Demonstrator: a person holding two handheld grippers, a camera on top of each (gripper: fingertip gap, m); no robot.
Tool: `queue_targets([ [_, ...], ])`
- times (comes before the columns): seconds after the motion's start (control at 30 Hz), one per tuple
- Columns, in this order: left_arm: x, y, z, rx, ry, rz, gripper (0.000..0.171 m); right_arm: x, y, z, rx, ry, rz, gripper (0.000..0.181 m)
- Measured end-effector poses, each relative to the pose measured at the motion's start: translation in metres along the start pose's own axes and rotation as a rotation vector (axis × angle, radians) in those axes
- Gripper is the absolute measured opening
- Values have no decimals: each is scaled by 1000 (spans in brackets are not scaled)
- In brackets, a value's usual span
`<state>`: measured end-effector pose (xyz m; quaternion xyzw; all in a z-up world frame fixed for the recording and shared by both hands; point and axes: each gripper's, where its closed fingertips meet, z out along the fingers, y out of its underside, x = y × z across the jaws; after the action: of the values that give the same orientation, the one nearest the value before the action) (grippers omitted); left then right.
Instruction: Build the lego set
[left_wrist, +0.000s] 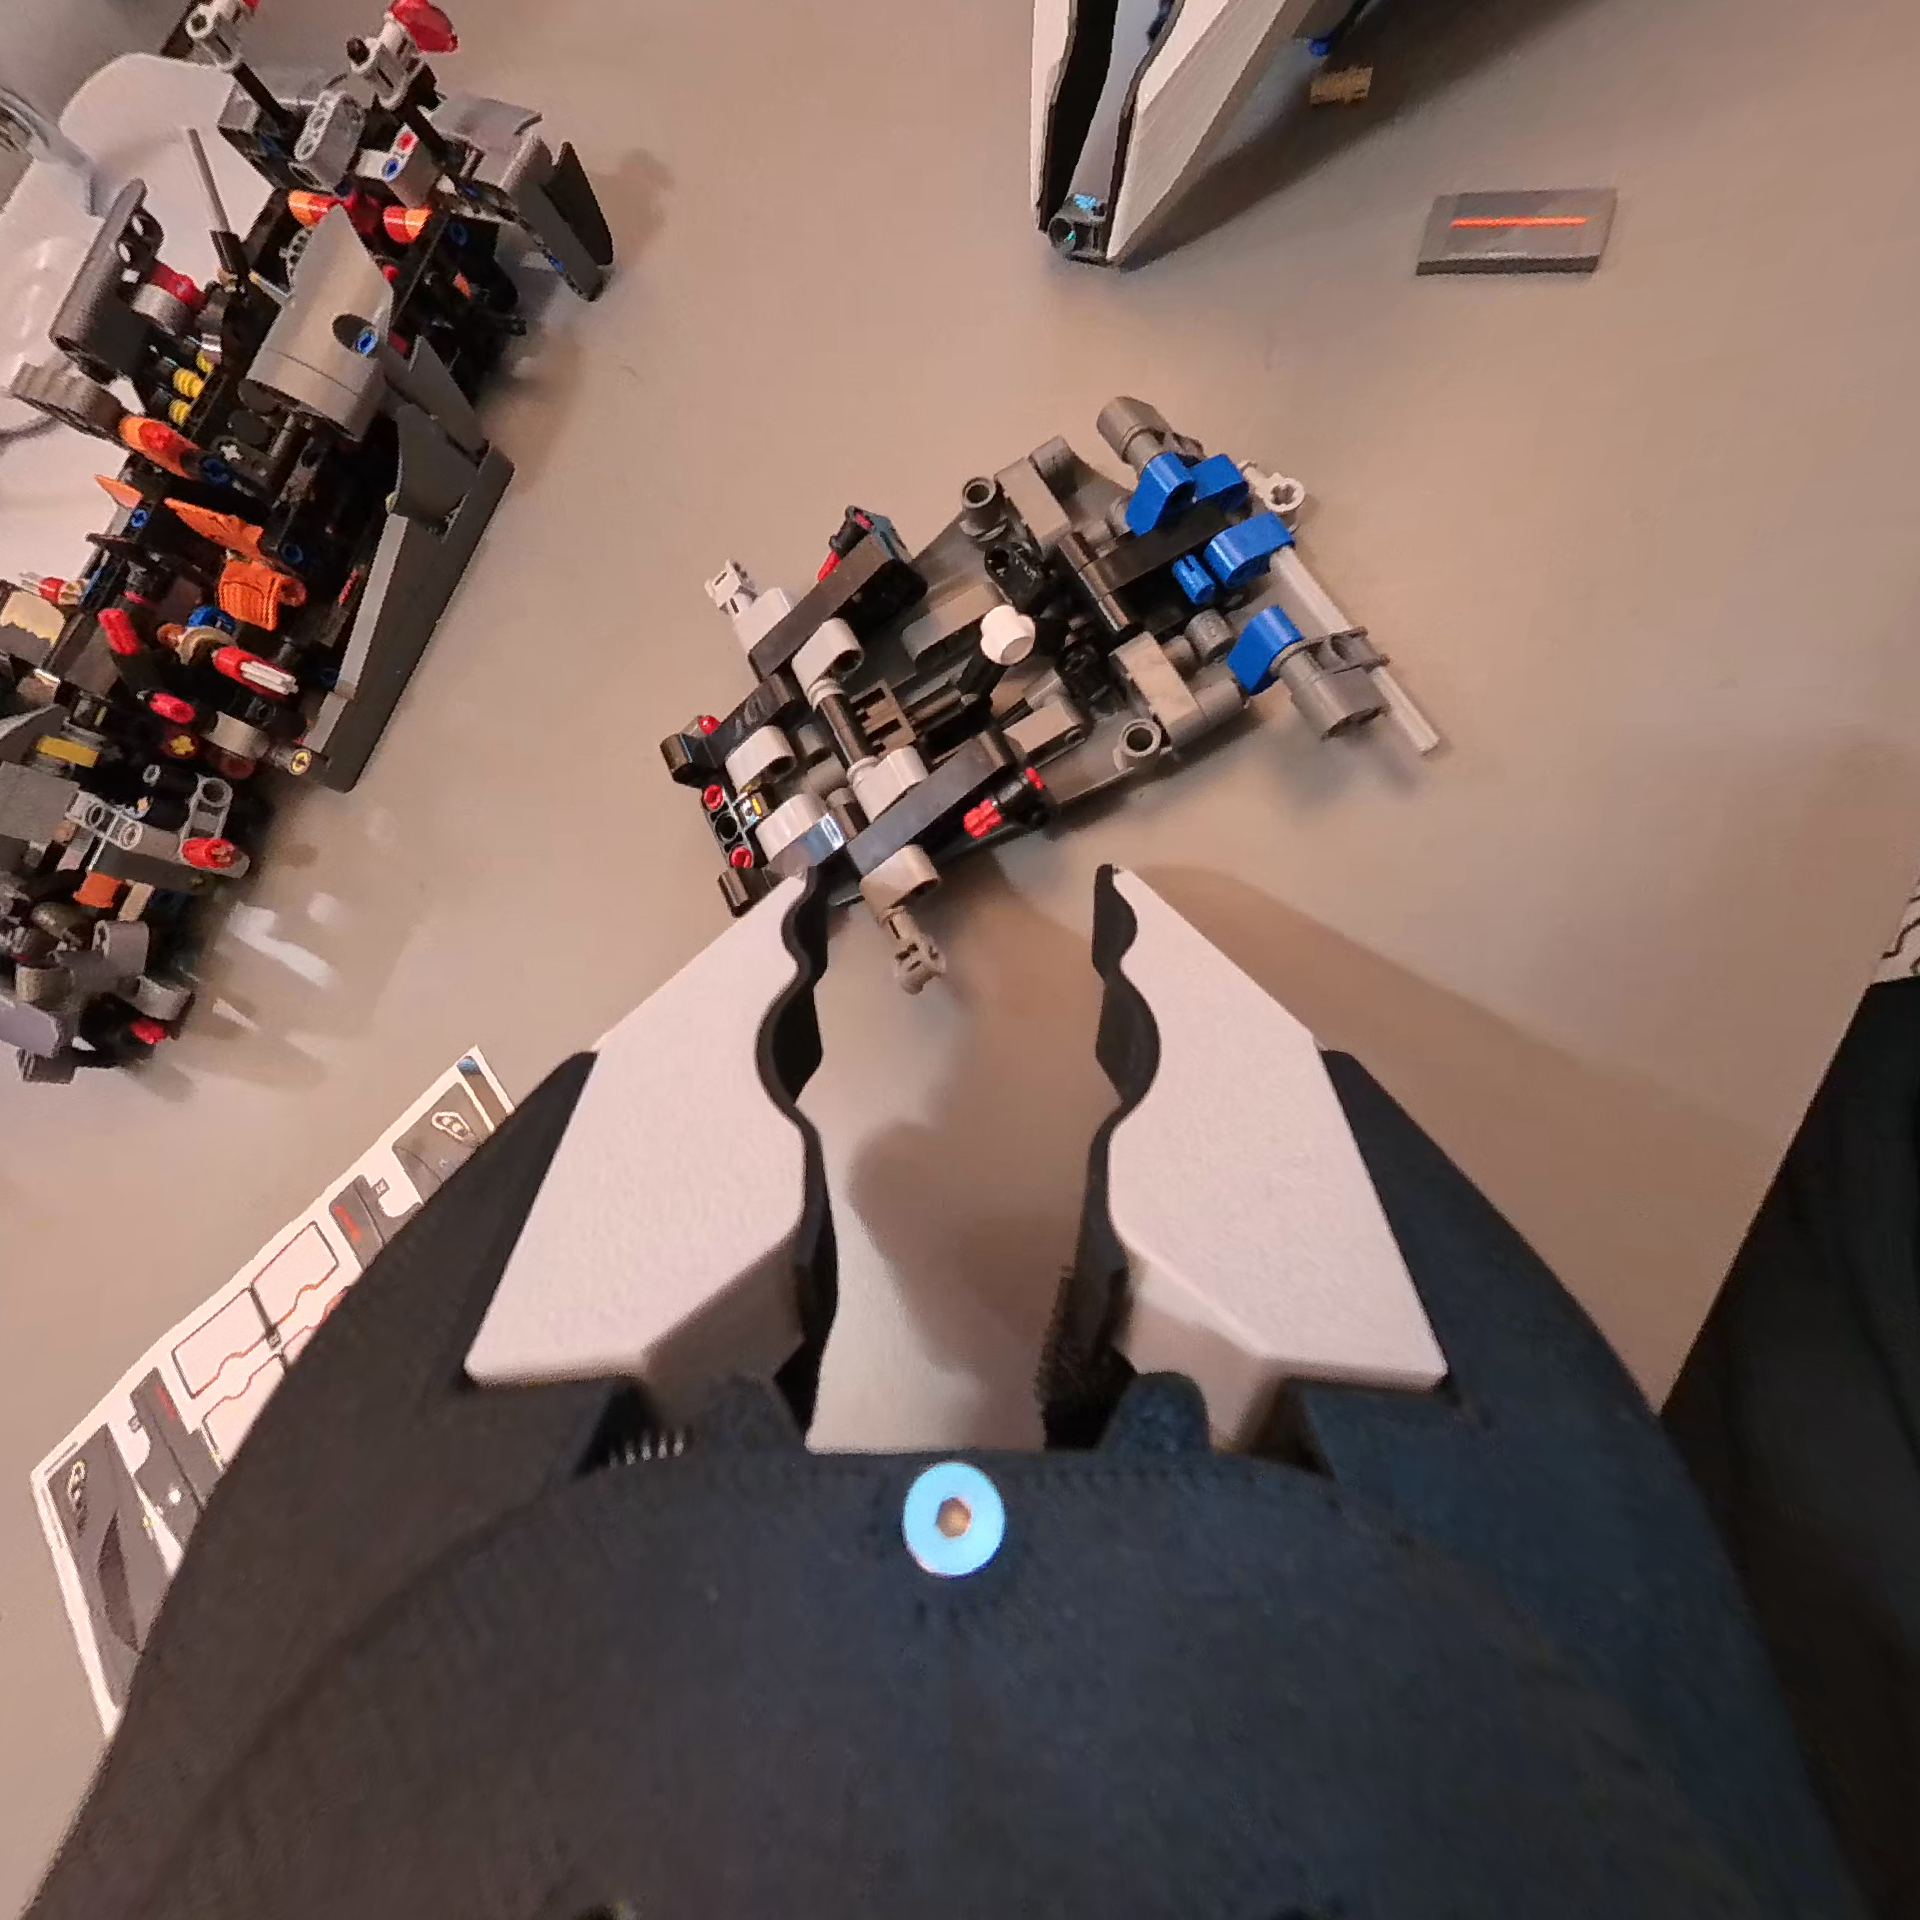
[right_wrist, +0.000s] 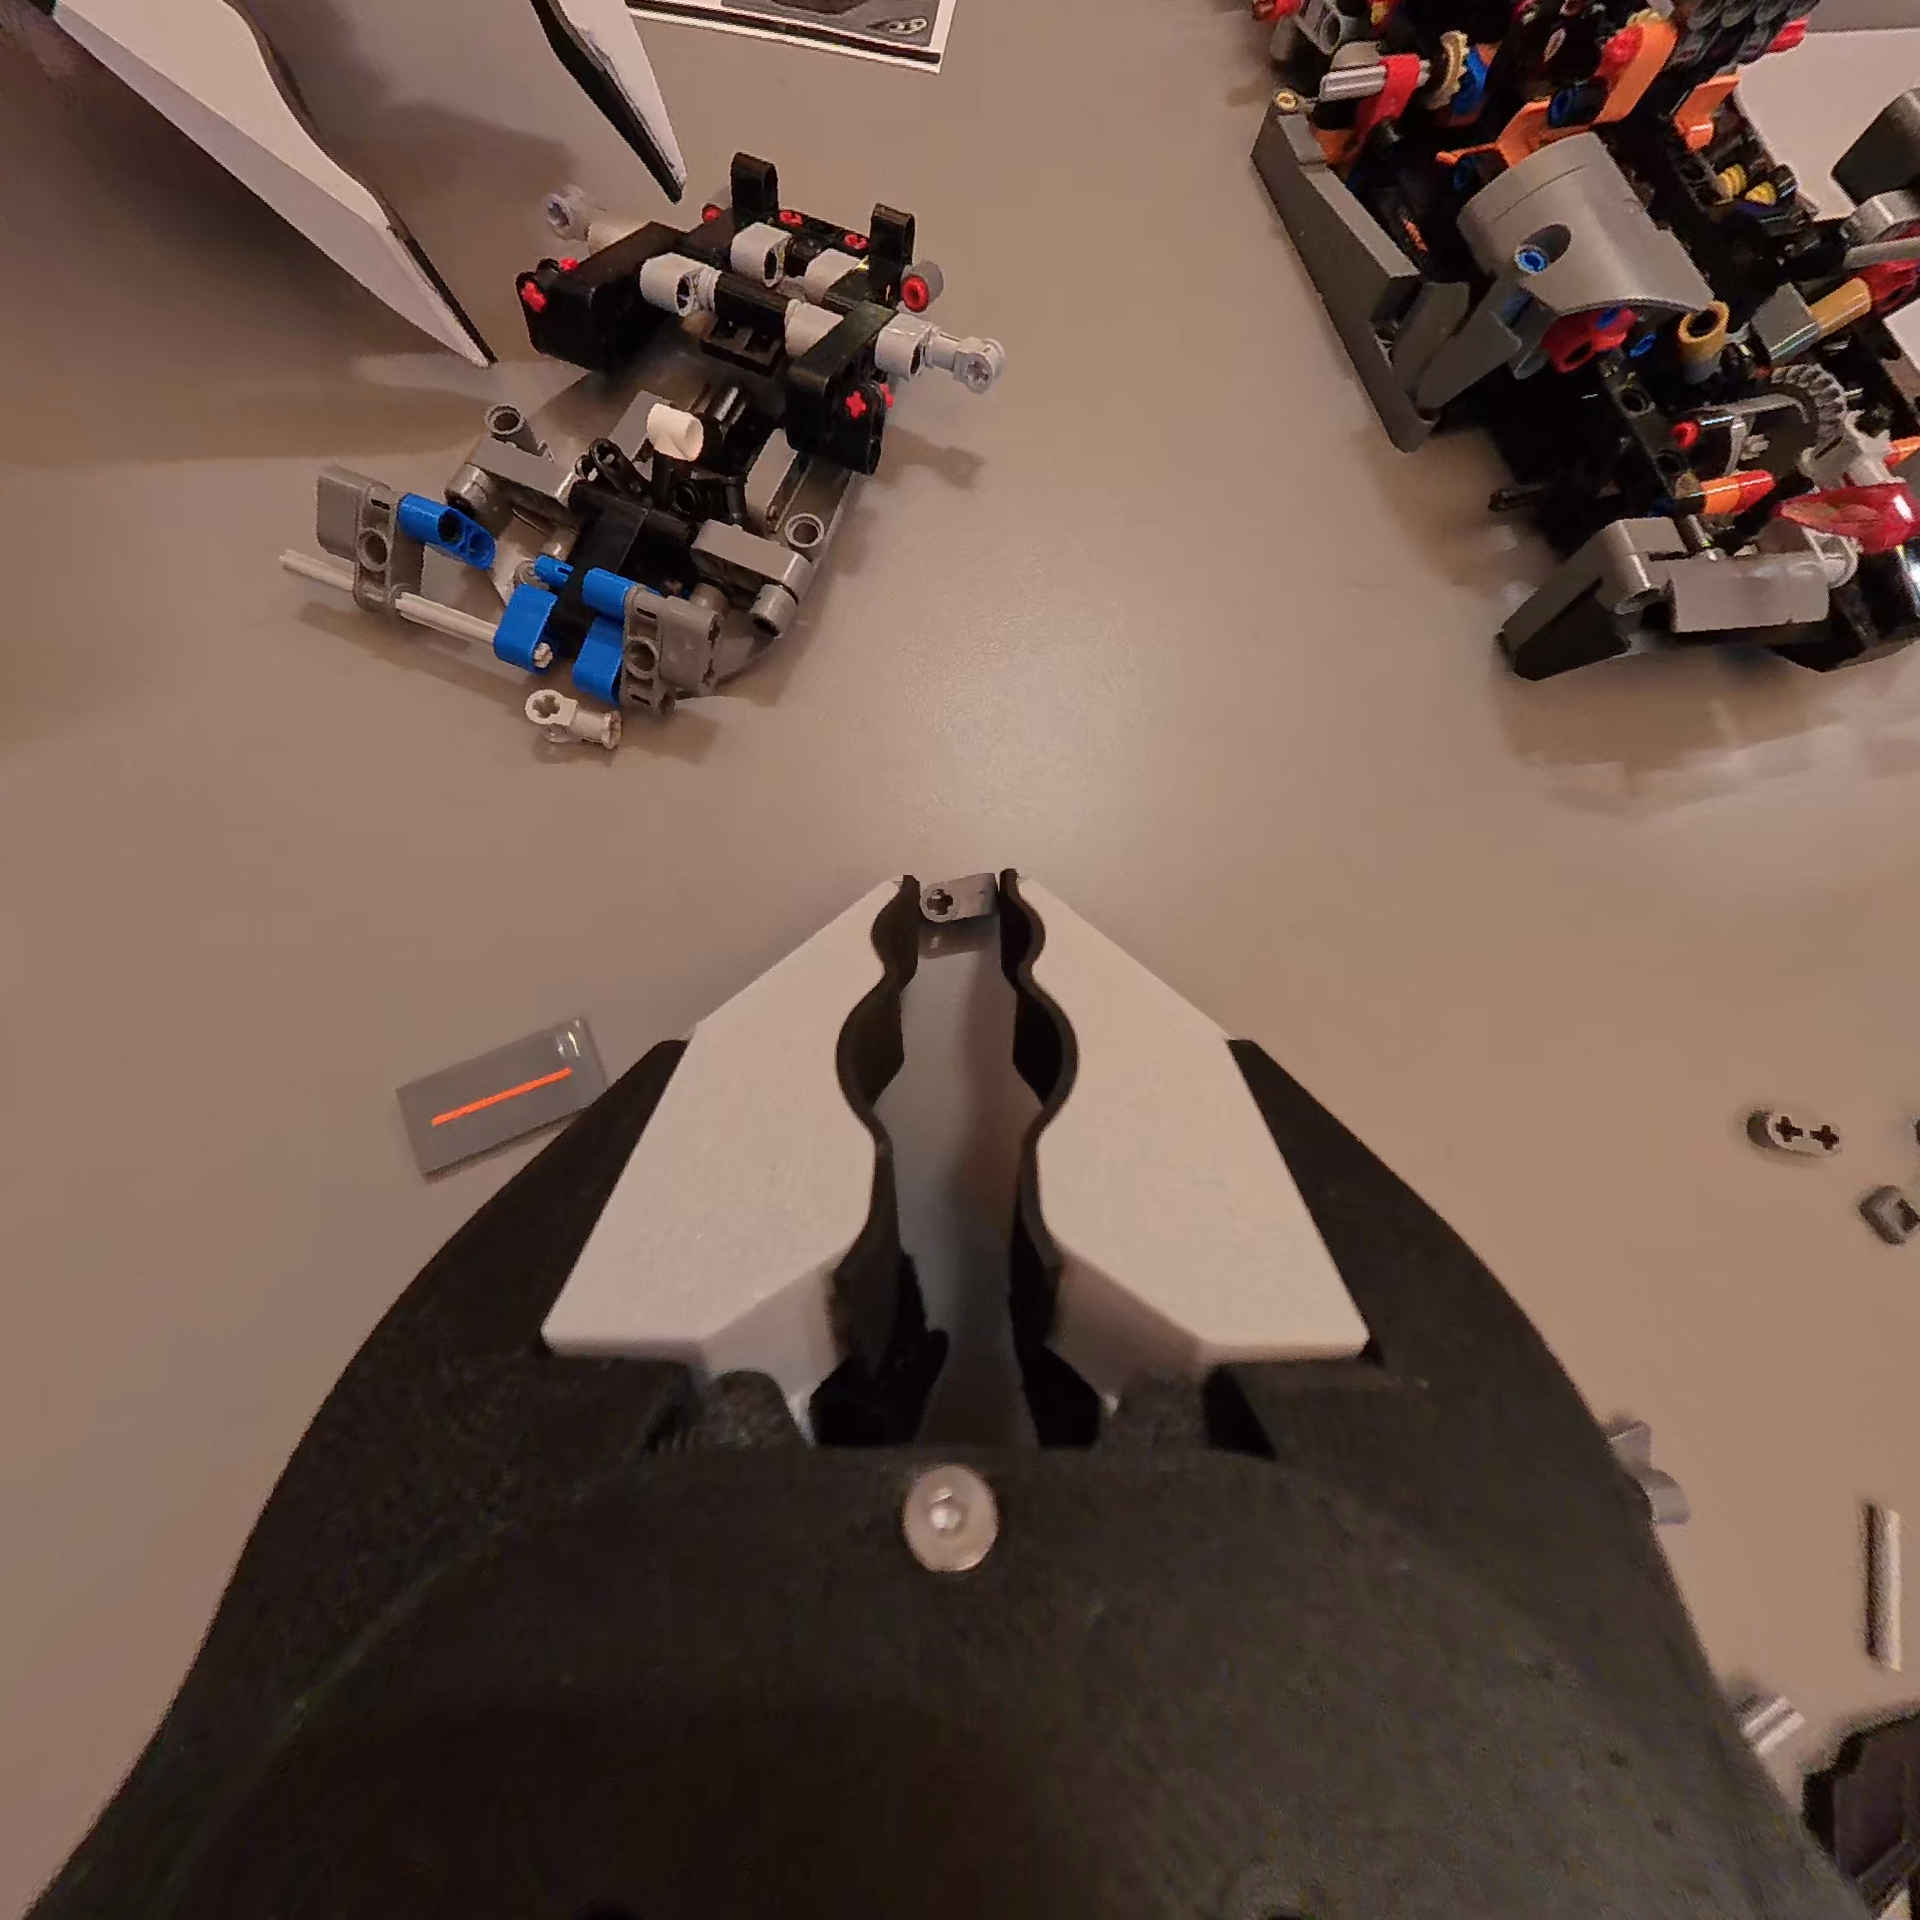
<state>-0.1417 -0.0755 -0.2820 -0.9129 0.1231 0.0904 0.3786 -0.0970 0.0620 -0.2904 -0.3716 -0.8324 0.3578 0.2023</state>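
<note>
Here, left gripper (left_wrist: 956, 883) fingers gape; right gripper (right_wrist: 958, 896) fingers pinch a small grey connector (right_wrist: 956, 900); black-grey-blue subassembly (right_wrist: 644, 457) lies flat.

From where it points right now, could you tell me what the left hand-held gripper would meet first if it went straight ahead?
Most likely the small sub-assembly with blue connectors. The open left hand-held gripper points at its near end, where a grey pin juts between the fingertips; height above the table is unclear.
</note>
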Motion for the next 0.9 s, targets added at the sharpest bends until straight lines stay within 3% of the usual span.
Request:
queue_targets([
  [0.47,1,5,4,-23,-3,-5,51,0,1,0,-12,12,-21,14],
  [0.9,1,5,4,-25,-6,-14,52,1,-2,-1,1,27,-30,30],
])
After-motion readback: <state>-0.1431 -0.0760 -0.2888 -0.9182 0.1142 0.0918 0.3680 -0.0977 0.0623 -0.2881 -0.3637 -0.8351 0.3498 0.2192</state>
